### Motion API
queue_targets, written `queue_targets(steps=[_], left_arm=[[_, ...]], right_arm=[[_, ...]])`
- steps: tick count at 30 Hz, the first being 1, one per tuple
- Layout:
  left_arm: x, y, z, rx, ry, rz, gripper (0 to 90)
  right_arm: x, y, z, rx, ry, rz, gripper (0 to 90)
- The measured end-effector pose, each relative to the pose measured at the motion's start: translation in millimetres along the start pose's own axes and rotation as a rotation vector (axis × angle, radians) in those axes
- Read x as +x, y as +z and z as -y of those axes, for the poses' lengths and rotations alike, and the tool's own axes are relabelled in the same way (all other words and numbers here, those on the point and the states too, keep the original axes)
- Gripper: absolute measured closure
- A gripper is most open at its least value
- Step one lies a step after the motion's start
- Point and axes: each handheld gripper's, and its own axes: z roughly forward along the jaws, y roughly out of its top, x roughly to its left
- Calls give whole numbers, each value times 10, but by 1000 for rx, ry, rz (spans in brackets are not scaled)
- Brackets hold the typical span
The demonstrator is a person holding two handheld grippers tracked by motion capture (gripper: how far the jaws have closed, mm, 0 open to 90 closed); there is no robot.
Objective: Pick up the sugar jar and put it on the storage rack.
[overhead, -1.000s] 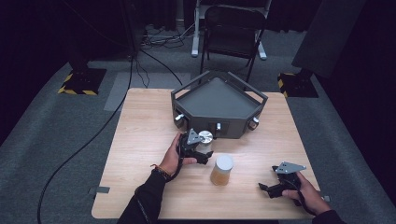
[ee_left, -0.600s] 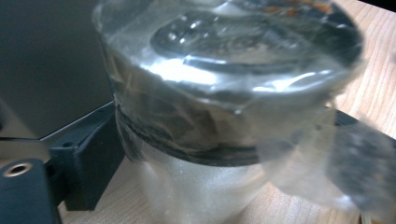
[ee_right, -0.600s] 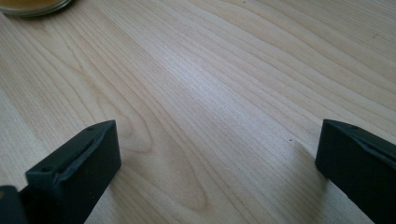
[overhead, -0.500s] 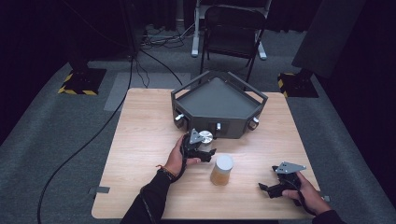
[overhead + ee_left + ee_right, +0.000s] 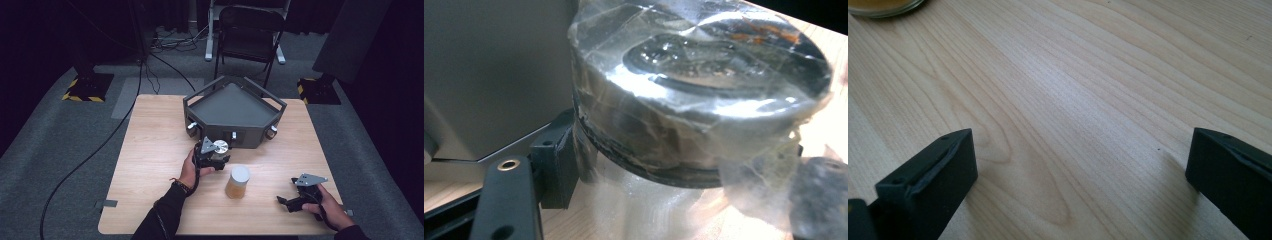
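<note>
We have just closed our left gripper (image 5: 218, 156) on the film-wrapped lid (image 5: 704, 85); no readable label. Our right gripper (image 5: 287, 201) gapes wide, empty, over the table (image 5: 1088, 90).

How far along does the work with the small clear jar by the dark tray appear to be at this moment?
Done: the left gripper has reached the clear jar beside the dark tray; its jaws have just been closing and now clamp it below the lid. In hand: that grip. Left: lifting or moving the jar, apparently; the right gripper rests open on the table, and the amber jar stands untouched.
</note>
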Motion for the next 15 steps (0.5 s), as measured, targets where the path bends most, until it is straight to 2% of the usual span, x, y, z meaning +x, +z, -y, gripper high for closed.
queue_targets(steps=[8,15], left_arm=[[-3,-38,-16,-1,7,-6,294],[-41,-137,-112,-16,0,-21,296]], right_arm=[[0,-1,0,0,-1,0,0],[0,-1,0,0,0,0,0]])
